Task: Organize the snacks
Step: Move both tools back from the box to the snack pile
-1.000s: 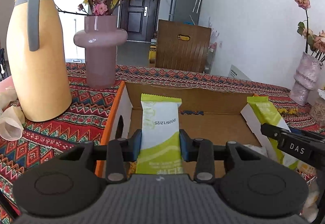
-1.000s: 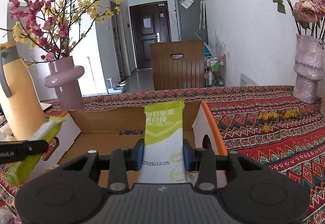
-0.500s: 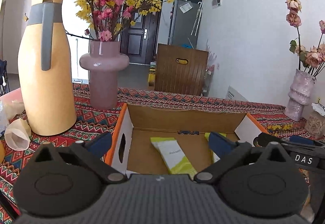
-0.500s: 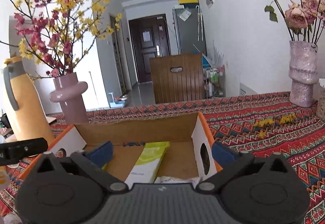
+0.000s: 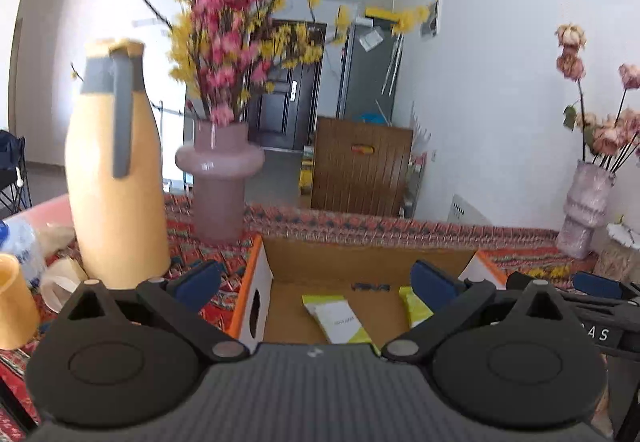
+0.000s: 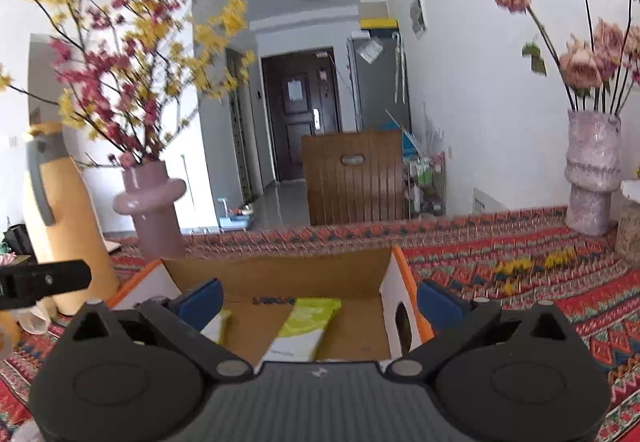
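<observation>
Where blurred, snack bars (image 5: 338, 318) half-hidden.

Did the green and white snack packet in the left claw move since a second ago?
Yes. The green and white snack packet stood upright between the pads; now it lies flat on the floor of the cardboard box, and the left claw gapes open.
</observation>
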`<state>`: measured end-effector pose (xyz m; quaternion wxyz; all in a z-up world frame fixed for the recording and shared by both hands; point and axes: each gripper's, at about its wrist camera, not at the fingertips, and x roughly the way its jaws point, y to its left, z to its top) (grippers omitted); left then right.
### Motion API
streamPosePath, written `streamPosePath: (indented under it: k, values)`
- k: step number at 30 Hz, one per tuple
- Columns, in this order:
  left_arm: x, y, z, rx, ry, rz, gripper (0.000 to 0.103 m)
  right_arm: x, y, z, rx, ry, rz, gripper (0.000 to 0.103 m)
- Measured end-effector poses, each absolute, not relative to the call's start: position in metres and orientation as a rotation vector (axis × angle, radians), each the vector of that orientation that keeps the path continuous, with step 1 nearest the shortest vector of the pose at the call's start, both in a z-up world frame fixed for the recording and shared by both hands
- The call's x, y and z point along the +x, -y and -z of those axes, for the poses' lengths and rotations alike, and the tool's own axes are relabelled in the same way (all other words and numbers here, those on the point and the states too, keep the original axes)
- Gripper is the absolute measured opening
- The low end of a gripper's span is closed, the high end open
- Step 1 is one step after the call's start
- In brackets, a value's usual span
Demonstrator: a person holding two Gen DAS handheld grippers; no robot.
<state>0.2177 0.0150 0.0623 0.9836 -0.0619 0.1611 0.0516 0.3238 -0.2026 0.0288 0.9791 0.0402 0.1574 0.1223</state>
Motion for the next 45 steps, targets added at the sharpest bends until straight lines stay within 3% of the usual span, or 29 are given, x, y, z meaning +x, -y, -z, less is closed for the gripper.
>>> streamPosePath:
  k: [13, 32, 45]
  values:
    - [0.154, -0.021, -0.066, -0.108, -0.318, -0.064, 0.103, 0.250, 0.211, -0.055, 0.062, -0.250, -0.301, 0.103]
    - [0.113, -0.051, 0.028, -0.059, -0.453, -0.115, 0.103, 0.175, 0.234, 0.022, 0.075, -0.448, -0.269, 0.103]
    - [0.113, -0.060, 0.033, -0.114, -0.472, -0.094, 0.103, 0.188, 0.229, 0.042, 0.143, -0.588, -0.211, 0.103]
